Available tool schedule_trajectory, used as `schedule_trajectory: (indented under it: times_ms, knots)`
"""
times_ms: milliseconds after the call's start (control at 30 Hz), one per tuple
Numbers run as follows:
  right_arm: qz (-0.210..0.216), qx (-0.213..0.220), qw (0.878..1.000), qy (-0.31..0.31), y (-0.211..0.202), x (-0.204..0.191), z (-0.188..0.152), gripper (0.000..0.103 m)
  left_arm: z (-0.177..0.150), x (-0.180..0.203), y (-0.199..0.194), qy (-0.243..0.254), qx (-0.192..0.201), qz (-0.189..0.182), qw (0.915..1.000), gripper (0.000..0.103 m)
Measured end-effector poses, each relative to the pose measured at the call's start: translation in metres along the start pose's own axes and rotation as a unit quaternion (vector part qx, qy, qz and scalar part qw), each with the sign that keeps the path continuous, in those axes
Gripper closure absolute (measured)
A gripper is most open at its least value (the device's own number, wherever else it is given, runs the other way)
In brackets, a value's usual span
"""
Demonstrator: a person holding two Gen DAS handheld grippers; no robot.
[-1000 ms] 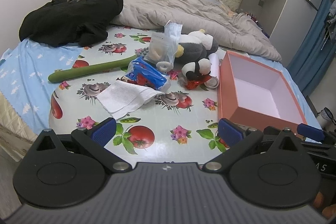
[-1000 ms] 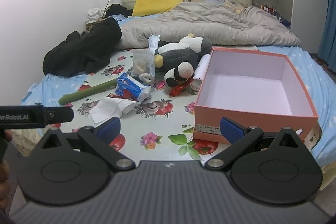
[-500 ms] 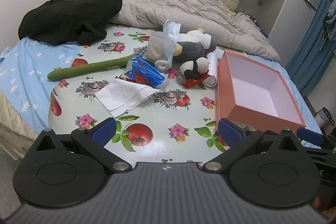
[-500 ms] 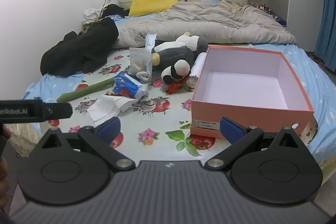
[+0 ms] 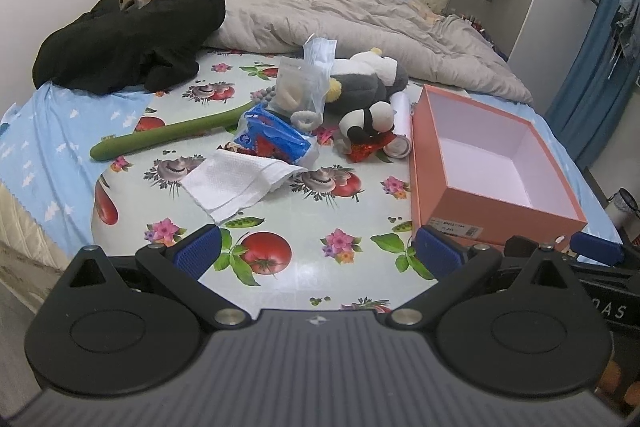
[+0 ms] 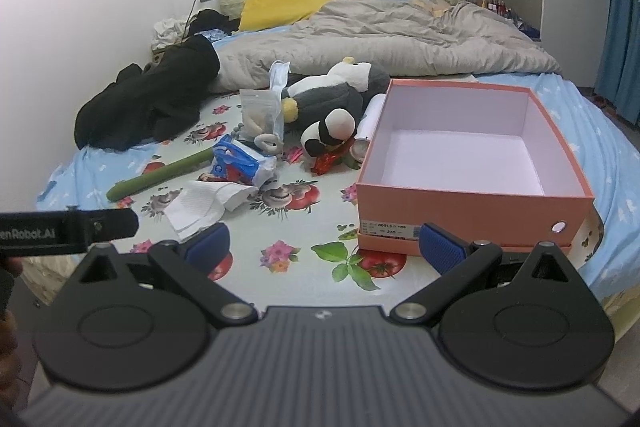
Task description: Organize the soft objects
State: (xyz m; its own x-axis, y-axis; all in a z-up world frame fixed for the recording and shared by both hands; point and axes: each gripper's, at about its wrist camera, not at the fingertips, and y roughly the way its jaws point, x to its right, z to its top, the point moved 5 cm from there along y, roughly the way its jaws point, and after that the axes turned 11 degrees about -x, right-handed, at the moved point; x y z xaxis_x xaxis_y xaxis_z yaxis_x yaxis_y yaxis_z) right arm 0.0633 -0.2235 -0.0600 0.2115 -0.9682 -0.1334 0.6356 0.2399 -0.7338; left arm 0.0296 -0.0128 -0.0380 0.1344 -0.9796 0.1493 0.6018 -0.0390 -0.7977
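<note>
The step in hand looks like the opening approach: both tools hang at the near edge of the bed and nothing is picked up; the left gripper [image 5: 316,253] has its blue-padded fingers spread wide and empty at the bottom of the left wrist view; the right gripper [image 6: 326,245] is likewise released and empty at the bottom of its own view. The soft things lie in a heap at centre frame on the fruit-and-flower printed oilcloth [image 5: 304,227]: a grey-and-white plush penguin [image 5: 364,79], a small black-and-white plush panda [image 5: 370,121], a folded white cloth [image 5: 234,183], a blue printed plastic packet [image 5: 276,139] and a long green plush stalk [image 5: 168,133]; the empty salmon-pink cardboard box [image 6: 472,205] stands open at the right, just beside the heap. The next move probably calls for reaching forward over the oilcloth to one soft piece, closing on it and carrying it into the box.
</note>
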Motion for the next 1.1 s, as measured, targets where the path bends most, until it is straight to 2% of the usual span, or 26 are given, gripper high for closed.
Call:
schedule_trajectory:
  times_ms: [567, 667, 1100]
  knots:
    - [0.04, 0.001, 0.999, 0.025, 0.003, 0.007, 0.005, 0.0, 0.0, -0.004, 0.019, -0.022, -0.024, -0.015, 0.9993, 0.0]
    - [0.042, 0.0, 0.999, 0.026, 0.006, 0.007, 0.006, 0.003, 0.002, -0.006, 0.025, -0.028, -0.03, -0.018, 0.999, 0.0]
    - [0.03, 0.002, 0.999, 0.016, 0.029, 0.008, 0.028, 0.003, 0.014, -0.024, 0.059, -0.046, -0.058, -0.021, 0.997, 0.0]
